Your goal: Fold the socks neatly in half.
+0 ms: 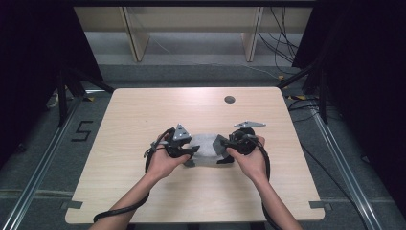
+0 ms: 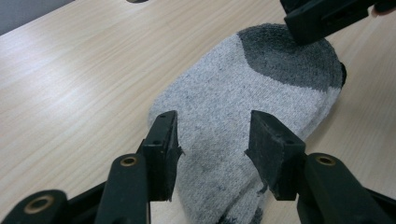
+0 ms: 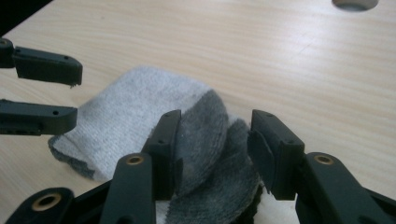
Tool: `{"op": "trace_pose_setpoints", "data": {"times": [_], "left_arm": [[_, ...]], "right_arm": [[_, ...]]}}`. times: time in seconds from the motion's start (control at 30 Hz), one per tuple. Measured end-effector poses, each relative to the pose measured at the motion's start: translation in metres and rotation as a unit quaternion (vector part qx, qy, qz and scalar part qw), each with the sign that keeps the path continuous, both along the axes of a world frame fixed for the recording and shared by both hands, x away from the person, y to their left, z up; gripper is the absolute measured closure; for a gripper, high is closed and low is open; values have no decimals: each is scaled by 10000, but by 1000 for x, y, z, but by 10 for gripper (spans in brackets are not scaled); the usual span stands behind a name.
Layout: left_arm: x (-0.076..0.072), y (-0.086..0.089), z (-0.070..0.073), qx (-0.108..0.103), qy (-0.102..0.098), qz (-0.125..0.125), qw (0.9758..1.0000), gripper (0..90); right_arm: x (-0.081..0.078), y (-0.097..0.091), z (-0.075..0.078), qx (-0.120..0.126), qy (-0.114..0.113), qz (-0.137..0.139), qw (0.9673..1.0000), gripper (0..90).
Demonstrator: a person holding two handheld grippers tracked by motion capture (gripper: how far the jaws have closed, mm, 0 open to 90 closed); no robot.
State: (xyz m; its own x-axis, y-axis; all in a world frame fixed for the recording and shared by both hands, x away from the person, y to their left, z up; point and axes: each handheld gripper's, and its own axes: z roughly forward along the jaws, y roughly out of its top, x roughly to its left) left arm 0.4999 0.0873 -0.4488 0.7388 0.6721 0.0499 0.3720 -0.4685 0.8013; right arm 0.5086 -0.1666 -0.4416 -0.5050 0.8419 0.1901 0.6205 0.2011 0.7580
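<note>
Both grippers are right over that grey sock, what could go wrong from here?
1. The right gripper straddles several bunched dark layers of the sock; closing may pinch only some, leaving it lopsided.
2. The left gripper is open over flat fabric and might skid off.
3. The two grippers work close together, so their jaws could collide.
</note>
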Motion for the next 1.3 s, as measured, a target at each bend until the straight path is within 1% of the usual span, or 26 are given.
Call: {"op": "trace_pose_setpoints", "data": {"times": [0.03,0.07,0.1,0.2,0.23,0.27,0.3,0.37,0.43,0.5,0.53,0.6,0.63,0.67,0.7,0.73,0.77,0.8,0.83,0.87,0.93,1.0,1.1,1.17,1.2,1.3], "left_arm": [[0,0,1,-17,-22,18,10000,517],[-1,1,2,-17,-26,11,10000,513],[-1,1,3,-37,-59,7,10000,510],[-2,5,5,-58,-87,21,9999,495],[-2,8,7,-76,-130,67,9999,492],[-2,11,8,-77,-143,79,9998,483],[-2,12,8,-79,-147,101,9998,475],[-1,15,9,-88,-145,94,9998,461],[-1,25,9,-84,-188,206,9996,443],[0,32,10,-97,-186,286,9994,432],[0,37,11,-30,-188,335,9993,426],[0,43,10,-137,-227,471,9985,415],[-1,47,11,-124,-236,527,9983,414],[-2,50,12,-141,-250,552,9981,415],[-3,54,12,-164,-259,586,9978,414],[-3,57,12,-200,-276,626,9975,412],[-4,59,12,-180,-241,637,9975,409],[-5,62,11,-158,-245,662,9974,408],[-6,66,11,-144,-248,691,9972,407],[-7,69,10,-148,-252,713,9970,406],[-9,74,9,-161,-240,778,9965,405],[-11,78,9,-153,-247,797,9964,400],[-13,88,8,-196,-266,872,9956,399],[-15,95,7,-250,-288,962,9946,398],[-16,98,7,-248,-299,1000,9942,397],[-20,108,5,-304,-312,1146,9925,394]], "right_arm": [[1,-1,1,-10,-49,16,10000,541],[-1,-2,3,94,-23,-70,9999,535],[0,-4,4,37,-115,-64,9999,532],[0,-8,7,100,-110,-167,9998,521],[0,-10,8,60,-203,-104,9997,517],[0,-13,9,133,-160,-243,9995,511],[0,-15,10,132,-184,-267,9994,507],[1,-17,11,85,-224,-228,9995,503],[0,-24,11,11,-229,-315,9992,492],[-1,-26,10,74,-140,-393,9991,488],[-1,-30,9,26,-238,-336,9991,485],[-3,-34,7,131,-144,-411,9990,483],[-3,-38,6,27,-207,-353,9992,483],[-5,-38,6,159,-79,-513,9985,482],[-5,-42,5,86,-135,-440,9989,481],[-8,-42,4,175,20,-579,9982,480],[-7,-47,2,72,-132,-444,9989,480],[-9,-47,1,122,-51,-521,9986,479],[-9,-50,0,18,-108,-429,9990,477],[-11,-50,-1,88,-51,-531,9985,475],[-13,-52,-2,64,-84,-531,9985,472],[-16,-53,-2,55,-21,-562,9984,468],[-19,-57,-4,-5,-102,-508,9987,461],[-22,-60,-3,-11,-82,-436,9990,454],[-24,-61,-3,-24,-137,-460,9988,451],[-29,-65,-2,-15,-103,-463,9989,441]]}}
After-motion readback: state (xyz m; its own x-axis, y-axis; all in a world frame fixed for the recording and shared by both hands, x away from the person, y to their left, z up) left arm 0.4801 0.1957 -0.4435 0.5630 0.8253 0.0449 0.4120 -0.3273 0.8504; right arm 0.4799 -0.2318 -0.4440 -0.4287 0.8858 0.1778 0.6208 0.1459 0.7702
